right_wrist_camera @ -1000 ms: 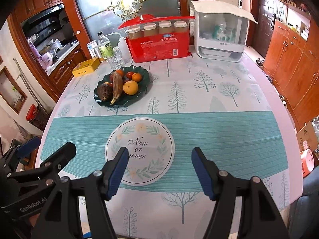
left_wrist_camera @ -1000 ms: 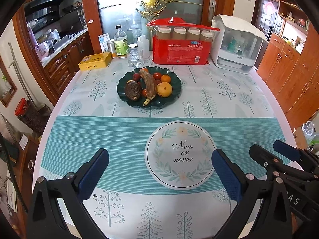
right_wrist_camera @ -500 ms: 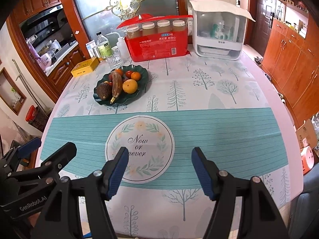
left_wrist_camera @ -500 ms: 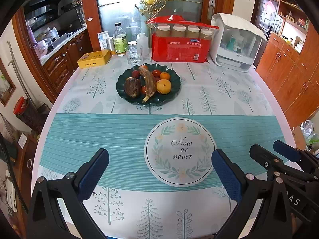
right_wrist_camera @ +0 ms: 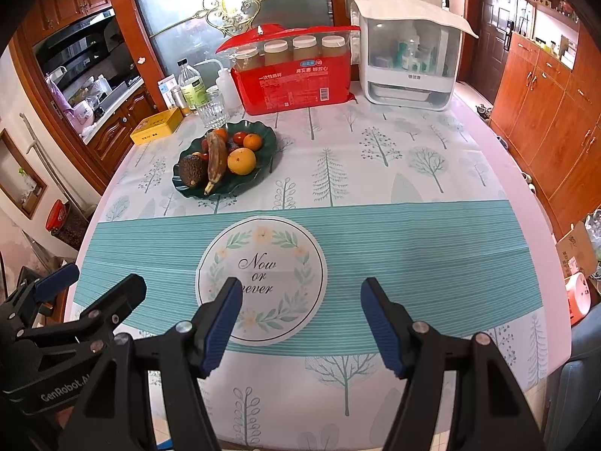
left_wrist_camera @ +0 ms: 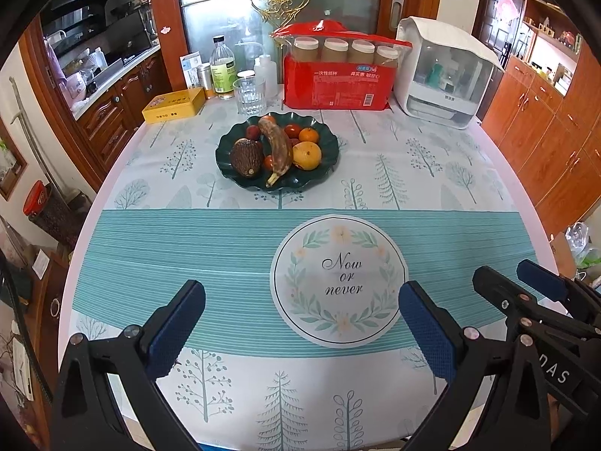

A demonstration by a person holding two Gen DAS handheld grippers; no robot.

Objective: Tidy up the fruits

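Both the left gripper (left_wrist_camera: 300, 323) and the right gripper (right_wrist_camera: 300, 319) hang over the near part of the table (left_wrist_camera: 432, 173), jaws spread wide with nothing between them. The fruit sits well beyond them in a dark green plate (left_wrist_camera: 326, 171): a banana (left_wrist_camera: 280, 146) lies between an avocado (left_wrist_camera: 246, 158) and an orange (left_wrist_camera: 307, 155).

Bright, even indoor light, sharp around the green plate (left_wrist_camera: 225, 150); heavy fisheye bending and dark corners farther out.
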